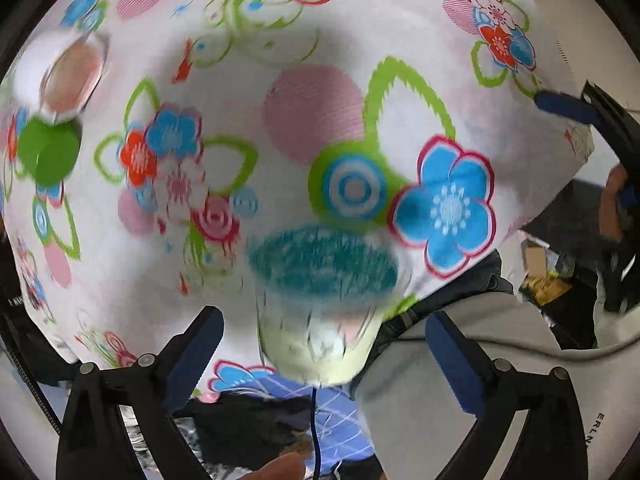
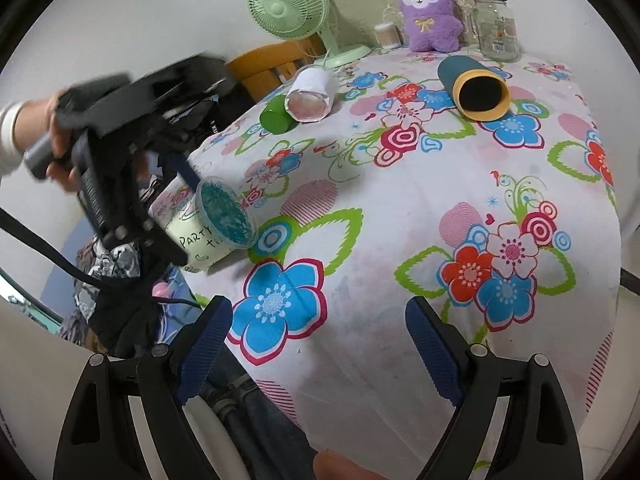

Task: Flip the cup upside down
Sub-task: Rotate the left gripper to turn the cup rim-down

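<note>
The cup (image 2: 208, 232), pale yellow with "PARTY" lettered on its side and teal shreds filling its mouth, lies tipped on its side at the near-left edge of the worktop (image 2: 400, 216), mouth turned toward the middle of the flowered cloth. In the left wrist view the cup (image 1: 320, 312) sits between the two blue-padded fingers, teal mouth facing away, base toward the camera, all of it blurred. The left gripper (image 1: 324, 356) has its fingers spread wide, with clear gaps on both sides of the cup and no pad touching it. From the right wrist view the left gripper (image 2: 176, 216) reaches in from the left, a bare hand (image 2: 60, 148) wrapped around its handle, one dark finger above the cup and another just under it.

The right gripper (image 2: 320, 344) hangs over the near edge of the worktop, fingers parted wide, nothing between them but cloth.

Further back, a white paper-wrapped cup (image 2: 312, 94) lies on its side, touching a green cup (image 2: 276, 118) at its left. Well to the right lies a teal tube with a yellow rim (image 2: 472, 88), its dark opening facing forward. Along the far edge stand a mint desk fan (image 2: 292, 4), a purple plush toy (image 2: 430, 12), a small jar of cotton swabs (image 2: 387, 35) and a clear glass jar (image 2: 496, 26) with a black lid. A wooden chair back (image 2: 272, 66) shows behind the left corner.
</note>
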{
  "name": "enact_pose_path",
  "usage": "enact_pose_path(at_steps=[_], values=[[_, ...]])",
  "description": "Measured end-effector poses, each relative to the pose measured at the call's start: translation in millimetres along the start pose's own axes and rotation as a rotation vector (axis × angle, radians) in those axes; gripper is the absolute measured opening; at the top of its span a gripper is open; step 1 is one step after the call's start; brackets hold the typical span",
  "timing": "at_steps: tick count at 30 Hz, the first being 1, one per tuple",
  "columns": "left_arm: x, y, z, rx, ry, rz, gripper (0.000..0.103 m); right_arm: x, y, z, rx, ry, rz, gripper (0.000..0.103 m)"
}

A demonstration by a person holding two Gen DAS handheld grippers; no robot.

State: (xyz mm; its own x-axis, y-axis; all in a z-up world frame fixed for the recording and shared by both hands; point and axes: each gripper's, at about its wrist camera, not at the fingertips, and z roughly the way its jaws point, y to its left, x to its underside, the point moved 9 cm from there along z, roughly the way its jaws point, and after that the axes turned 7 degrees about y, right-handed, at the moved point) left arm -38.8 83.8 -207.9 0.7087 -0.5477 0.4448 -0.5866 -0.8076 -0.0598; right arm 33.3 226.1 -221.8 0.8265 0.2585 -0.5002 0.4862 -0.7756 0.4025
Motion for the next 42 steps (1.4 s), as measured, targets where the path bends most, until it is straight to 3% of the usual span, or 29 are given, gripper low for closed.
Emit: enact_pose_path(at_steps=[3, 12, 16, 21, 28, 35, 42], values=[[12, 6, 4, 0.005, -0.045, -0.011, 0.102, -5, 4, 0, -0.005, -0.005, 0.0, 0.09], [6, -8, 19, -0.088, -0.233, 0.039, 0.095, -5, 20, 10, 0.018, 0.018, -0.006, 0.09], [3, 4, 21, -0.171, -0.263, 0.052, 0.062, -2, 22, 13, 0.02, 0.029, 0.008, 0.09], [2, 12, 18, -0.163, -0.236, 0.068, 0.058, -4, 22, 13, 0.021, 0.027, 0.016, 0.09], [4, 15, -3, -0.207, -0.043, 0.102, 0.057, -8, 26, 18, -0.006, 0.024, 0.005, 0.09], [-11, 15, -19, -0.329, 0.256, 0.11, 0.058, -4, 29, 23, -0.034, 0.005, 0.007, 0.09], [-22, 12, 1, -0.424, 0.513, 0.11, 0.059, 6, 21, 25, -0.071, -0.019, 0.056, 0.09]])
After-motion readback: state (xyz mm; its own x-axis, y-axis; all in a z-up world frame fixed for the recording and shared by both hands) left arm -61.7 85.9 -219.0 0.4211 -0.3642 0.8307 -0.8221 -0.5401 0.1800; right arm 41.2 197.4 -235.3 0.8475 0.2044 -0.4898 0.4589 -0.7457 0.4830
